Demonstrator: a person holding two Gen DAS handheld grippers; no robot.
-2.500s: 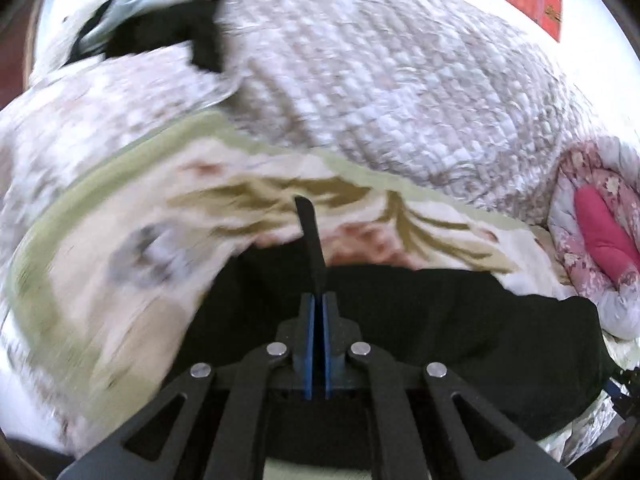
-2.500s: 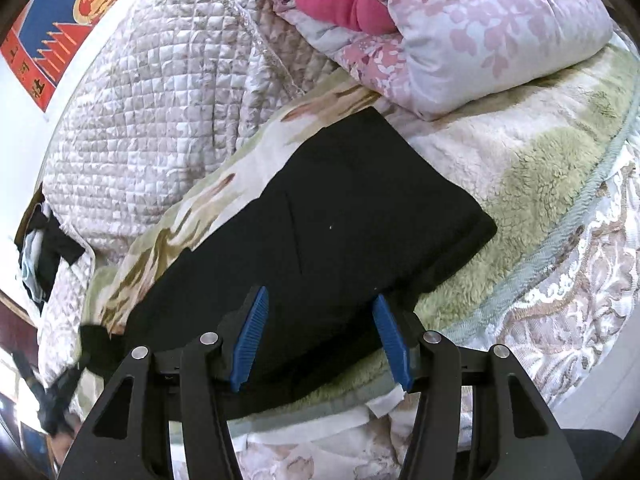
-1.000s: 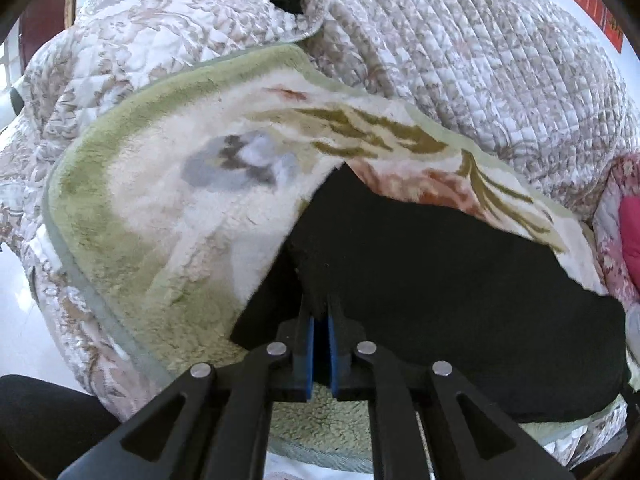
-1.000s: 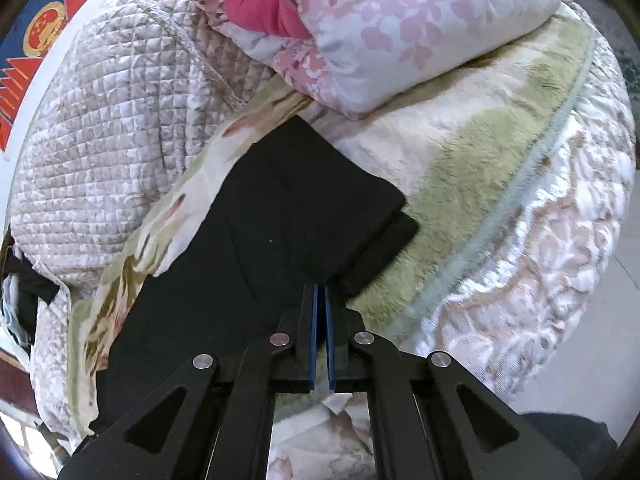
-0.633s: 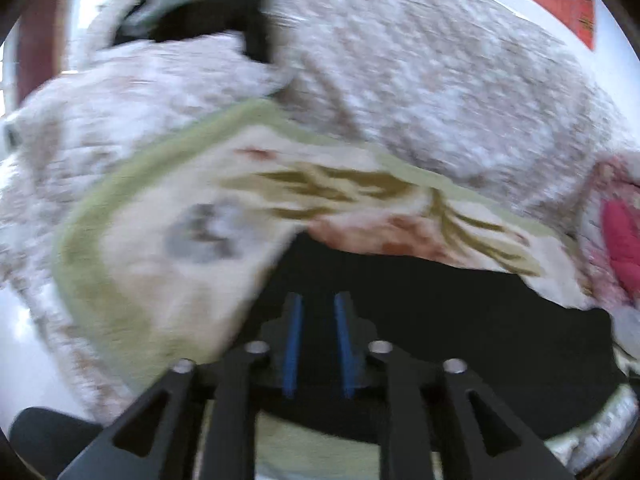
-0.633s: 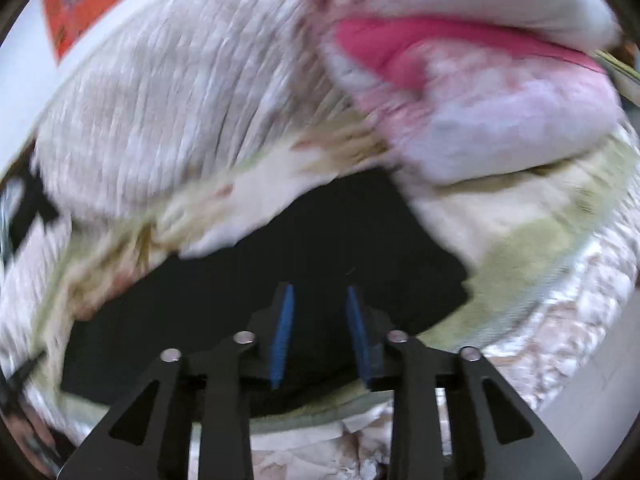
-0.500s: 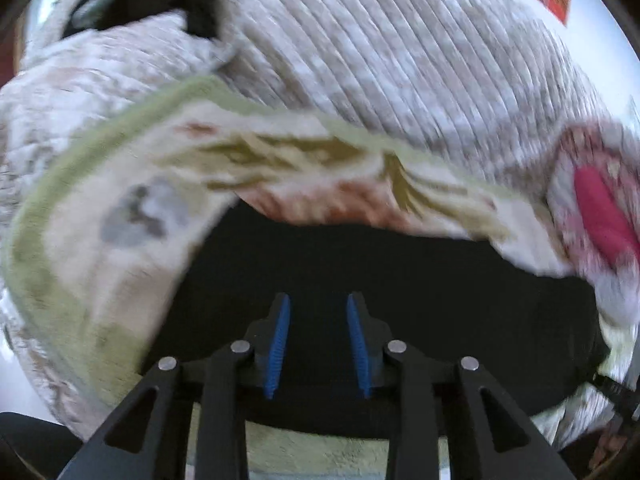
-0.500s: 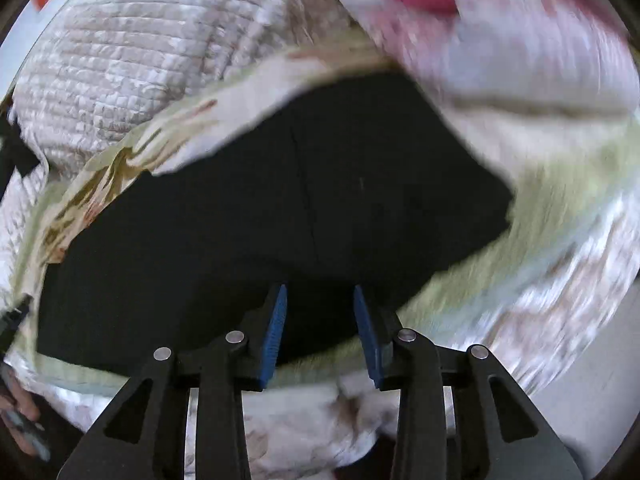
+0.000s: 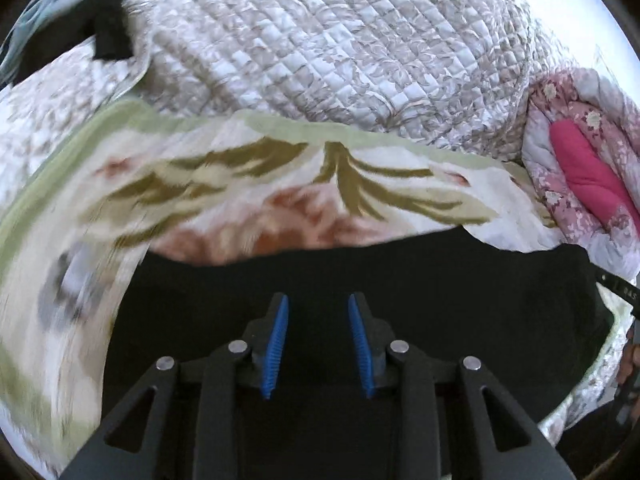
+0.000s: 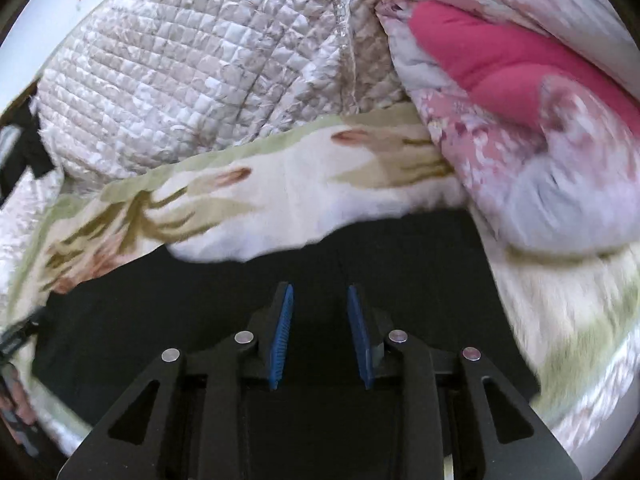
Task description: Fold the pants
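The left gripper [image 9: 316, 346] and right gripper [image 10: 320, 336] hung with jaws apart, having just released, nothing between them. The black pants [image 9: 440, 280] lay flat on the bed's fleece blanket [image 9: 240, 184], spreading toward three o'clock, apparently folded lengthwise; a crosswise fold likely remained.

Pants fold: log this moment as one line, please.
pants: flat on floral blanket | left tool: open, nothing gripped | right tool: open, nothing gripped

left gripper [image 9: 316, 320]: black frame | blue ribbed pads | silver screws
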